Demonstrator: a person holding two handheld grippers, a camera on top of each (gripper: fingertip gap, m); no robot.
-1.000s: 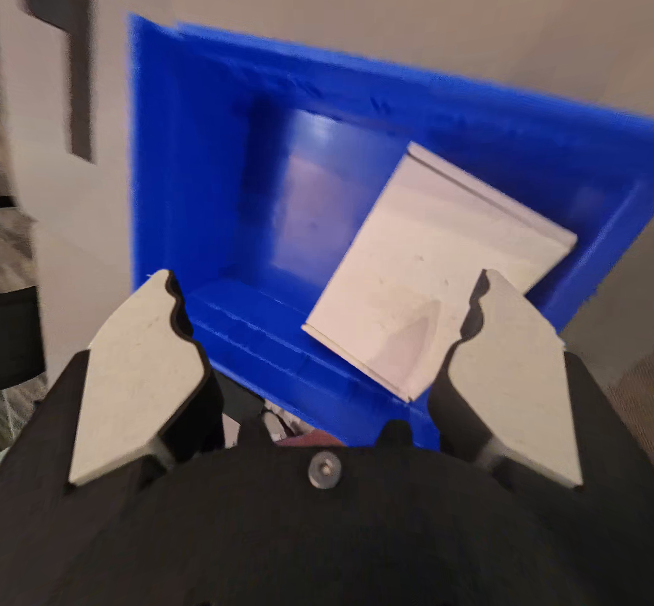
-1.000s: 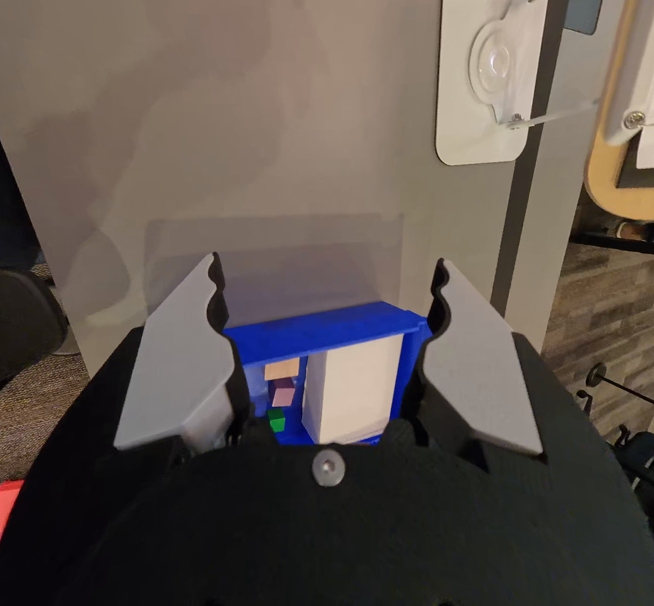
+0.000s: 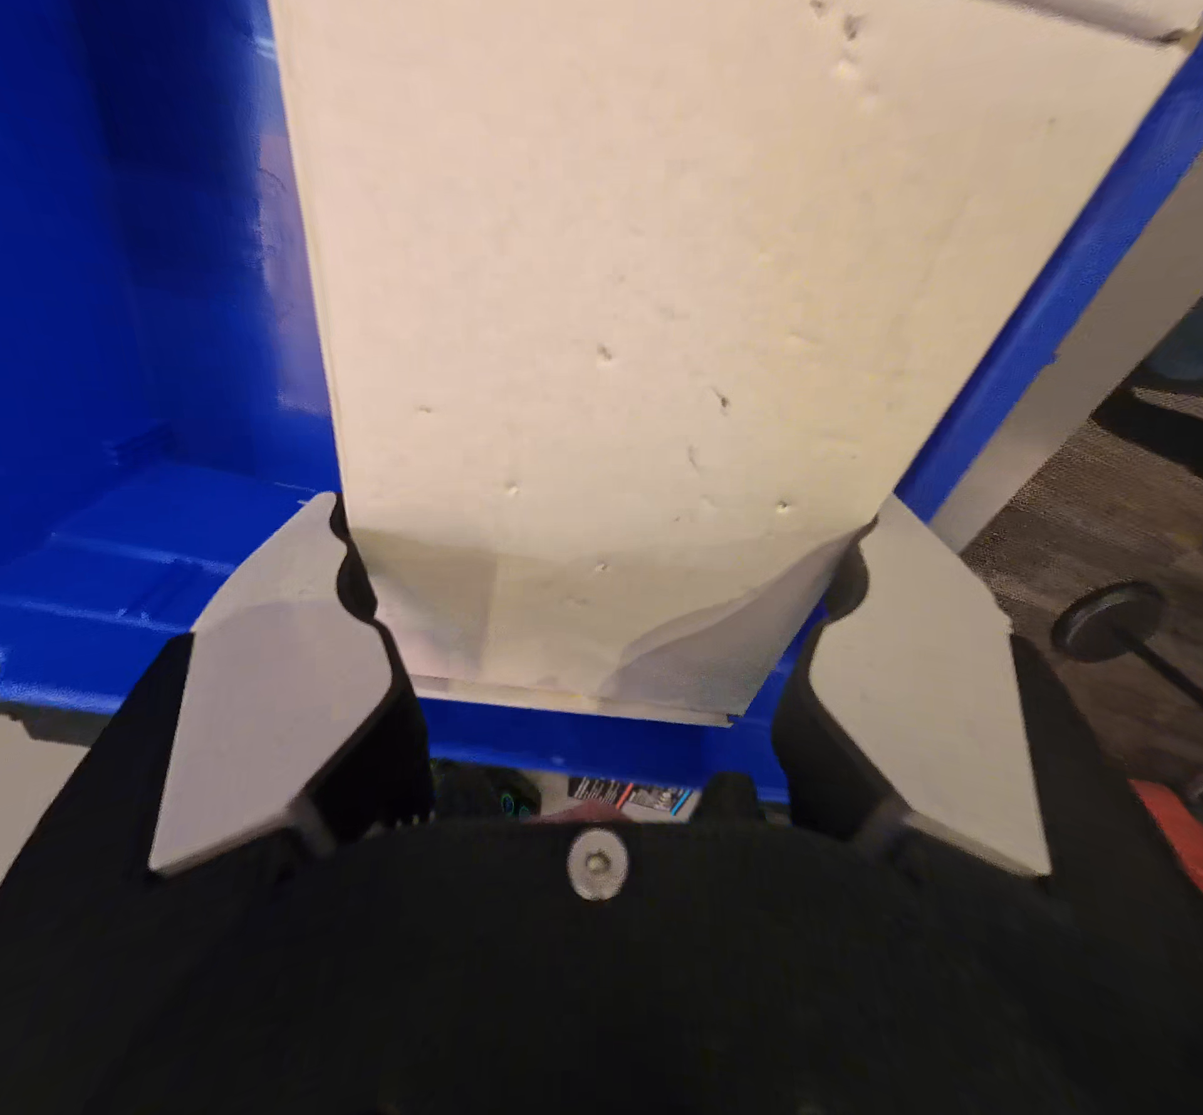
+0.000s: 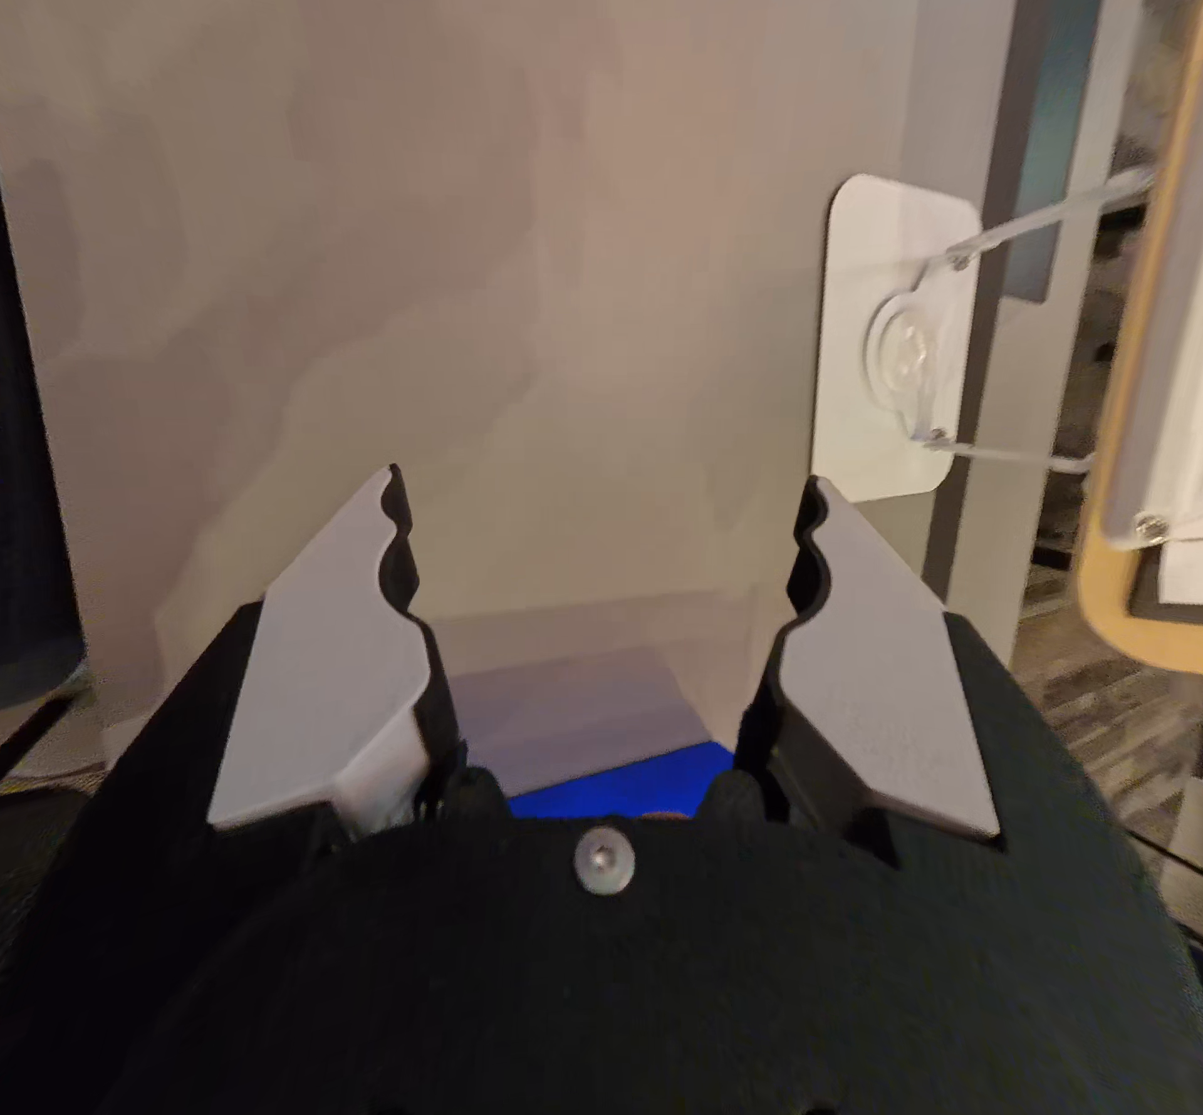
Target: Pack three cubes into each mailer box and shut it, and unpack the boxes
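A white mailer box [image 3: 586, 270], lid shut, lies tilted inside the blue bin [image 3: 130, 368], its near end over the bin's front rim. My left gripper [image 3: 605, 511] straddles that near end, and its grey fingers [image 3: 280, 661] touch both side edges of the box, held wide by its width. My right gripper [image 4: 599, 478] is open and empty, raised and facing a plain grey panel [image 4: 521, 238]. Only a sliver of the blue bin [image 4: 618, 784] shows between its fingers. No cubes are in view.
A white plate with a clear plastic bracket [image 4: 892, 342] is fixed to the panel at the right, beside a wood-edged frame [image 4: 1139, 433]. Beyond the bin's right wall are dark flooring and a black round foot [image 3: 1100, 622].
My left gripper has moved down into the bin and its fingers have closed in on the mailer box's near end. My right gripper has tilted up, so the cubes and box are out of its view.
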